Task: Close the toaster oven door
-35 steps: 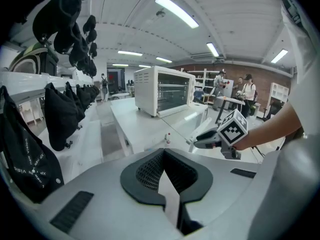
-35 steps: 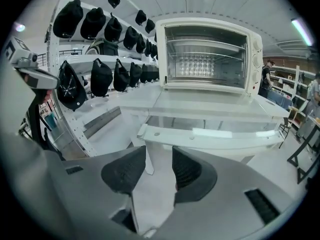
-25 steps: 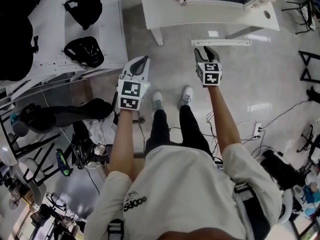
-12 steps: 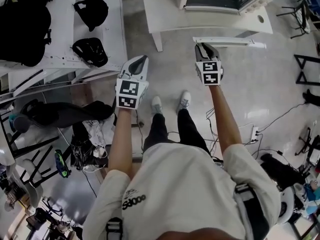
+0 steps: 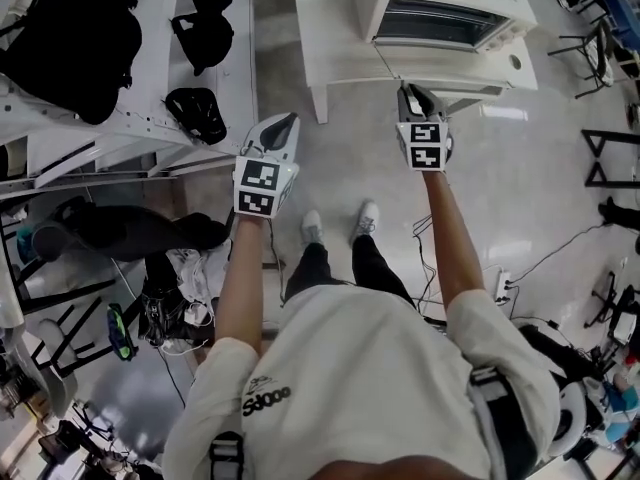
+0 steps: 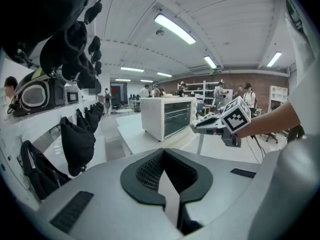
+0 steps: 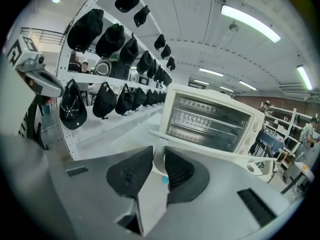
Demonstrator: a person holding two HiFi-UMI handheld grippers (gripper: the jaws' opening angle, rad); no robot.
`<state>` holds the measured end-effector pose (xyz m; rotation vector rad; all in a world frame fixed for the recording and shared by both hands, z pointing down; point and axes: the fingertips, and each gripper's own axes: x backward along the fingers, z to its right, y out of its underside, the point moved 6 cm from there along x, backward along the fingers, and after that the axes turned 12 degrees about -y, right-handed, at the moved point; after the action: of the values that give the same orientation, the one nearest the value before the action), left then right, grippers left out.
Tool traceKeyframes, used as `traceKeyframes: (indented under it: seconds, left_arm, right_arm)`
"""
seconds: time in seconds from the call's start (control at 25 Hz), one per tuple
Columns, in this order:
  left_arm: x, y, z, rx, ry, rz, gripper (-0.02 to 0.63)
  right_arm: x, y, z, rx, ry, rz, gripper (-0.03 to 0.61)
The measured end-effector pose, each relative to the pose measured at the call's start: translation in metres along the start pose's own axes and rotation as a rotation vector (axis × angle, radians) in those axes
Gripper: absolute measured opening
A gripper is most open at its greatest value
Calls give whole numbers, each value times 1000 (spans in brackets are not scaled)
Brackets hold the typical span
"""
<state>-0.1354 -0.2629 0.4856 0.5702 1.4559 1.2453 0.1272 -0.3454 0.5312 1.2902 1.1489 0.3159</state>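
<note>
Forearms: both forearms (image 5: 240, 288) are reaching forward from the lower middle of the head view, above the shoes (image 5: 315, 226) on the pale floor (image 5: 340, 158).
Left gripper: the left gripper (image 6: 161, 159) is hovering over the floor at centre left of the head view. Its fingers (image 6: 145, 169) are pressing together with nothing between them, well apart from the oven.
Right gripper: the right gripper (image 7: 158, 151) is pointing up the frame at the oven front. Its fingers (image 7: 180, 166) are standing a narrow slit apart, gripping nothing, with only a white surface showing through the slit.
Door: the door (image 7: 215, 146) is lying open and flat, jutting forward from the oven mouth. In the right gripper view its thin front edge is running across mid-frame, just above and beyond the fingertips. Whether it is touching them cannot be told.
Toaster oven: the toaster oven (image 7: 210, 119) is sitting at the upper right of the head view, its wire racks showing in the open mouth.
Desk: the white desk (image 5: 330, 38) is carrying the oven along the top of the head view.
Surroundings: a white rack (image 5: 235, 68) is standing at the upper left beside the desk, holding black caps (image 5: 195, 113). Cables (image 5: 470, 258) are trailing over the floor at the right.
</note>
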Motion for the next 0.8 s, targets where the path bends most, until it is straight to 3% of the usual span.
traceKeyframes:
  seconds: [0.2, 0.56, 0.8]
  left_arm:
    - [-9, -11, -15, 27, 3, 19, 17]
    - [-33, -33, -20, 36, 37, 48, 17]
    - [-39, -41, -43, 57, -6, 44, 17]
  right_arm:
    - [-7, -36, 18, -28, -41, 0, 72]
    - [-33, -100, 49, 114, -16, -8, 72]
    - [-59, -135, 72, 171, -18, -12, 72]
